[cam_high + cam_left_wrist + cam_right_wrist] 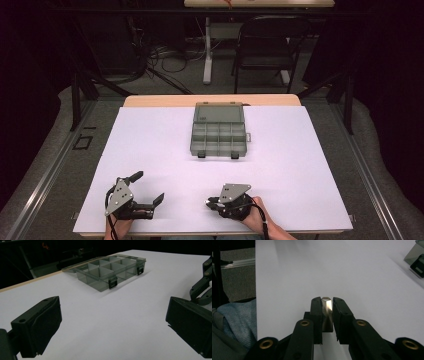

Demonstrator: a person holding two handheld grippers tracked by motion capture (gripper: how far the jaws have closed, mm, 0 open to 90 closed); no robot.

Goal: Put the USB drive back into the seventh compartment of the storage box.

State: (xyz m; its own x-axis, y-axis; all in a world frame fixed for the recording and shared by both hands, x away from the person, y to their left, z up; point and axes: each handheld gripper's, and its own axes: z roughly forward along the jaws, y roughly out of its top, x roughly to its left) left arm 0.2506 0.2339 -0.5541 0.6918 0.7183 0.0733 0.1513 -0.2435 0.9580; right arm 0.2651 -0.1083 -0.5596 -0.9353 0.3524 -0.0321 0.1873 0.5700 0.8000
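A: What do we hold, and how will it handle?

B: Our right claw [327, 315], low over the near edge of the counter [150, 150] and right of centre, is clamped on a small metal piece [326, 312]. It is faceted and shiny, so we judge it stiff, light for its bulk and slippery. We grip it on its two flat sides, jaws pressed flush, with only the tip standing proud. Keep that hold; a pinch on the angled facets would likely let it squirt out.

A: And the left claw?

B: Our left claw [148, 189] sits at the near left of the counter, jaws spread wide, holding nothing.

A: Where would the piece go?

B: Probably into the compartment box [218, 135], which stands toward the far edge at centre, lid [219, 113] laid back and the cells looking bare. We judge it thin, clear-grey plastic: light, apt to slide if nudged. Its two latches [113, 284] face us.

A: Surface and room?

B: The counter wears a smooth white sheet. Beyond the far edge we see a dark floor, trailing cables [165, 57], a folding chair [267, 47] and another table's leg [207, 50].
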